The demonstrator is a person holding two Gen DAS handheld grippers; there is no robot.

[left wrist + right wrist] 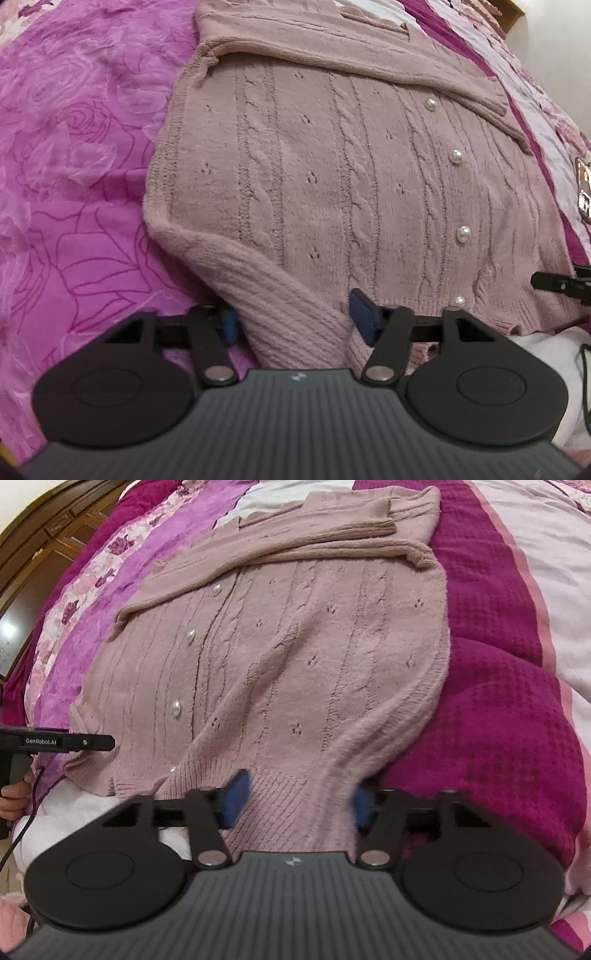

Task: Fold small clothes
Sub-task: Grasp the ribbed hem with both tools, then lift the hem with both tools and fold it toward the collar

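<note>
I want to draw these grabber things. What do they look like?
Each gripper, the left gripper and the right gripper, has a dark grey ribbed body, two round black discs, black link arms with silver pivots and blue finger pads. The left one's side reads GenRobot.AI in white, and a black cable hangs from it.

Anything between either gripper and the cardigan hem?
Nothing visible. The left gripper and right gripper each straddle the cardigan's ribbed hem, knit already between the pads; whether they pinch it is unclear.
</note>
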